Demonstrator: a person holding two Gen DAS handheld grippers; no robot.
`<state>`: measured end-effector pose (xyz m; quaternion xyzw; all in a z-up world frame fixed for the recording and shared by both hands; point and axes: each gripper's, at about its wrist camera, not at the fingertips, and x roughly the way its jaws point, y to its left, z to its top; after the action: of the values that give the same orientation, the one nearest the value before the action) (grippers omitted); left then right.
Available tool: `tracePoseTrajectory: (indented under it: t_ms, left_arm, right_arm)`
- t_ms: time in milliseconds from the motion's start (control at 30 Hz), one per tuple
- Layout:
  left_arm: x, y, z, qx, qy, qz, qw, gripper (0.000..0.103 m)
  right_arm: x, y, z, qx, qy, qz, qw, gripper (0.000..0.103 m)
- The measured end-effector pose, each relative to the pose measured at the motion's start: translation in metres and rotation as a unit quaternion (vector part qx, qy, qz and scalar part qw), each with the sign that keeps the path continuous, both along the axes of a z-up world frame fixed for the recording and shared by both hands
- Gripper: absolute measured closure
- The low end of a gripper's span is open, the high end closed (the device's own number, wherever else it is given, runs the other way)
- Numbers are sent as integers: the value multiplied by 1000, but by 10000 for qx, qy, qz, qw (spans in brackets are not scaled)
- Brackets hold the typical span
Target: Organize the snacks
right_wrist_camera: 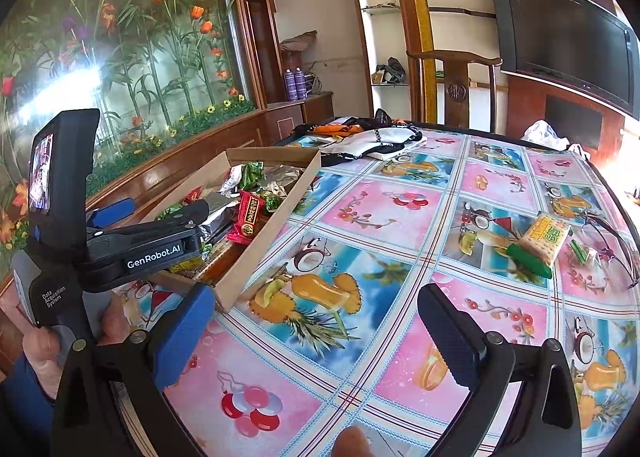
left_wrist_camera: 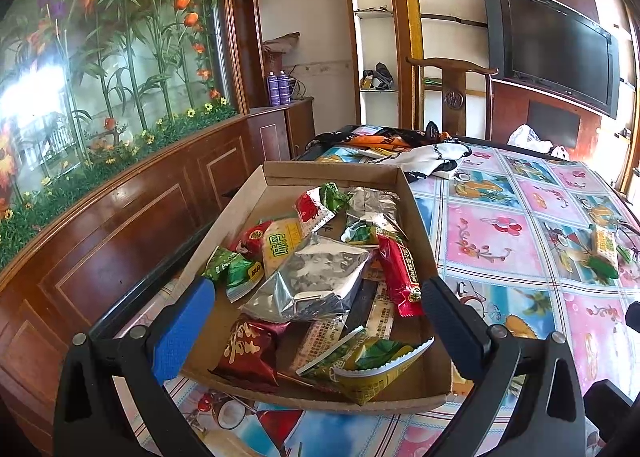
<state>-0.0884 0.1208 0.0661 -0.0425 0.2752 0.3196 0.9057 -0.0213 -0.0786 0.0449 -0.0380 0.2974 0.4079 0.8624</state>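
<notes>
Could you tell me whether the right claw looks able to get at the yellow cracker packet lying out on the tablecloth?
Probably yes: the right claw is open and empty, and only bare tablecloth lies between it and the yellow cracker packet.

Wood-panelled room, floral mural point(left_wrist_camera: 100, 57), wall-mounted television point(left_wrist_camera: 556, 53), carved chair point(left_wrist_camera: 454, 93).

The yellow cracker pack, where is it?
The yellow cracker pack lies on the tablecloth at right, beside the glasses, far from the cardboard box.
</notes>
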Motion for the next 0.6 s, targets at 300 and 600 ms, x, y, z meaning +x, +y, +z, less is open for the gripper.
tracePoseTrajectory:
  t_ms: [300,600]
  left_arm:
    - [0,0,-2,-9,-9,16,10000,0]
    - [0,1,-6,-29,-6,31,10000,0]
  right_arm:
    - [0,0,0,-2,-3,-1,10000,1]
    - [1,-1,0,4,-38,-13,10000,1]
